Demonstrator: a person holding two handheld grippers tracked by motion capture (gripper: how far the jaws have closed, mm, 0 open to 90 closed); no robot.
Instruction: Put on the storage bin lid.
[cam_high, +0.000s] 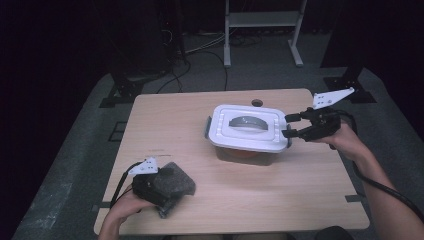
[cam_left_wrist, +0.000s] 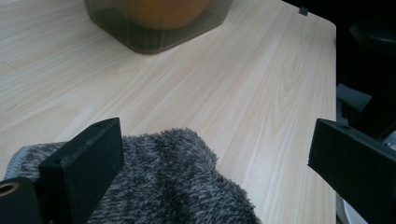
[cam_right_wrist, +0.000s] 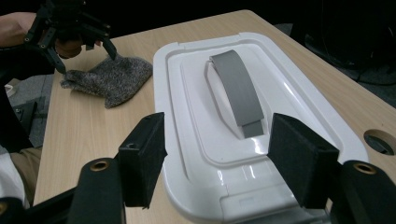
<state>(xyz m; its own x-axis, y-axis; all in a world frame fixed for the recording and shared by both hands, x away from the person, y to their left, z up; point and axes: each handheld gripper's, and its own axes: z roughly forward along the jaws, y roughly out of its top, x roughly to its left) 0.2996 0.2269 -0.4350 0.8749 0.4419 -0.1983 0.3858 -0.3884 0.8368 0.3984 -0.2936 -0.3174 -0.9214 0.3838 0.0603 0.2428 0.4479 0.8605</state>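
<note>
A clear container with a white lid (cam_high: 247, 131) and a grey handle (cam_high: 248, 121) stands mid-table; something orange shows through its wall (cam_left_wrist: 154, 28). My right gripper (cam_high: 287, 126) is at the lid's right end, open. Its jaws straddle the lid's (cam_right_wrist: 187, 93) near edge just short of the handle (cam_right_wrist: 236, 88) and press on nothing. A grey fuzzy cloth (cam_high: 179, 181) lies at the table's front left. My left gripper (cam_high: 162, 192) rests over it, jaws wide open, with the cloth (cam_left_wrist: 173, 186) under the left jaw. The right gripper view shows that gripper (cam_right_wrist: 88, 63) above the cloth (cam_right_wrist: 114, 77).
The wooden table (cam_high: 165, 125) has a round cable hole (cam_high: 257, 103) behind the container, seen close to my right jaw (cam_right_wrist: 380, 140). A white frame (cam_high: 262, 30) and cables stand on the floor beyond. Bare wood lies between cloth and container.
</note>
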